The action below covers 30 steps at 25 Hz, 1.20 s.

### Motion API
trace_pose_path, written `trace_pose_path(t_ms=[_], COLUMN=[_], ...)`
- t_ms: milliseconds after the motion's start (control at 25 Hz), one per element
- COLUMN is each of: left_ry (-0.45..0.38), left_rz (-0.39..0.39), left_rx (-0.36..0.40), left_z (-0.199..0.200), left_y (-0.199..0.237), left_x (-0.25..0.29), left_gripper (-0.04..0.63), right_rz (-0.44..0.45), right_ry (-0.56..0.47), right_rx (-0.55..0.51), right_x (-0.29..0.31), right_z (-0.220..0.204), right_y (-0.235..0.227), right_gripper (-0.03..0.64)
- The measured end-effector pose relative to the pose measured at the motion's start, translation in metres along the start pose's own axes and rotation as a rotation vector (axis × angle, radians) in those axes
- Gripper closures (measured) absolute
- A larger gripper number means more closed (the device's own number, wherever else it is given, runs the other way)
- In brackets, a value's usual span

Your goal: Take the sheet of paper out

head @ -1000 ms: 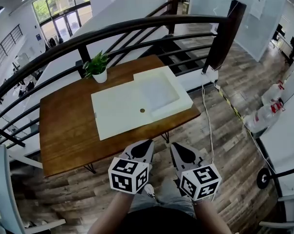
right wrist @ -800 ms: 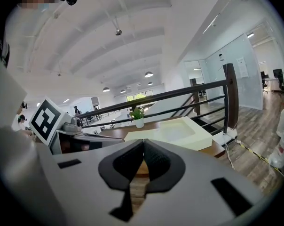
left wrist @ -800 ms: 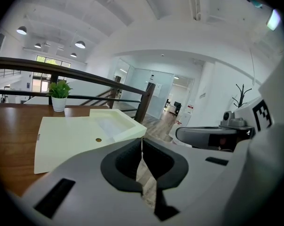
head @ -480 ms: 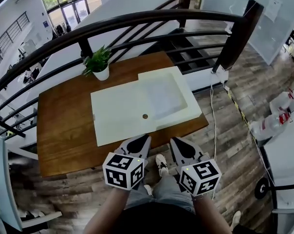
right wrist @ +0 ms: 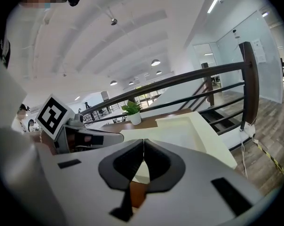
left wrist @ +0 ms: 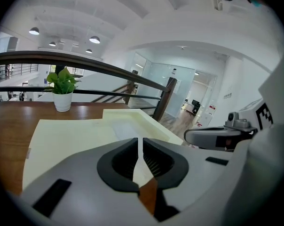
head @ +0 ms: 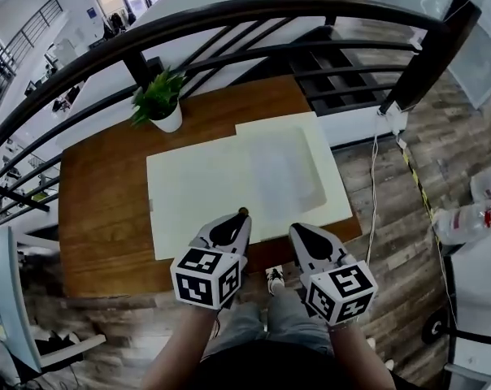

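Note:
A large flat cream folder (head: 205, 189) lies on the wooden table (head: 99, 210), and its right half (head: 288, 169) is raised with a paler panel. A small brown round clasp (head: 243, 211) sits near its front edge. No separate sheet of paper shows. My left gripper (head: 239, 218) is shut and empty, its tips over the folder's front edge by the clasp. My right gripper (head: 299, 231) is also shut and empty, its tips at the folder's near edge. The left gripper view shows closed jaws (left wrist: 141, 142) pointing across the folder (left wrist: 81, 131). The right gripper view shows the same (right wrist: 143, 145).
A potted green plant (head: 160, 104) stands at the table's far left. A dark curved railing (head: 229, 19) runs behind the table, with stairs beyond. A white cable (head: 374, 193) hangs past the table's right end. White plastic containers (head: 473, 214) stand on the floor at right.
Both grippers have moved forward and slightly down, from over the floor to the folder's near edge. The table now sits closer in view. Both stay shut.

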<state>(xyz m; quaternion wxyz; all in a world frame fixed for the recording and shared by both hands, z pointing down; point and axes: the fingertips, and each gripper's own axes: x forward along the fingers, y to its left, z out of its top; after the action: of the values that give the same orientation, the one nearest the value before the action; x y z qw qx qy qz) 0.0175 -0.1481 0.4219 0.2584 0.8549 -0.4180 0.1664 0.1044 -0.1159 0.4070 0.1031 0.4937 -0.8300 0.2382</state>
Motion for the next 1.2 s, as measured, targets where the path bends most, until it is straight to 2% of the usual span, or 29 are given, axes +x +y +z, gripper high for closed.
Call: trace_pose_path(t_ms=[280,440,560,760,800,920,1200], left_ry=[0.051,0.103,0.136,0.169,0.181,0.226,0.301], left_rz=[0.048,0.042,0.028,0.049,0.049,0.039,0.046], left_rx=[-0.027,-0.027,-0.040,-0.046,-0.048,-0.053,-0.027], left_z=[0.003,-0.002,-0.008,-0.014,-0.016,-0.025,-0.035], left_y=[0.021,0.027,0.030,0.039,0.040,0.042,0.048], left_x=[0.039,0.064,0.077,0.094,0.099,0.111,0.133], left_gripper=[0.572,0.572,0.572,0.569,0.559,0.465,0.428], right_rz=[0.017,0.031,0.051,0.084,0.090,0.112,0.142], right_ry=[0.052,0.074,0.093,0.124,0.130,0.147,0.165], right_rx=[0.028,0.040,0.040,0.064,0.068,0.074,0.140], right_x=[0.037,0.053,0.063,0.074,0.076,0.079,0.082], right_z=[0.004,0.007,0.006,0.000,-0.001,-0.004,-0.005], right_y=[-0.033,-0.048,-0.051,-0.051,-0.051,-0.050,-0.051], right_gripper=[0.591,0.591,0.589,0.589,0.591,0.589,0.589])
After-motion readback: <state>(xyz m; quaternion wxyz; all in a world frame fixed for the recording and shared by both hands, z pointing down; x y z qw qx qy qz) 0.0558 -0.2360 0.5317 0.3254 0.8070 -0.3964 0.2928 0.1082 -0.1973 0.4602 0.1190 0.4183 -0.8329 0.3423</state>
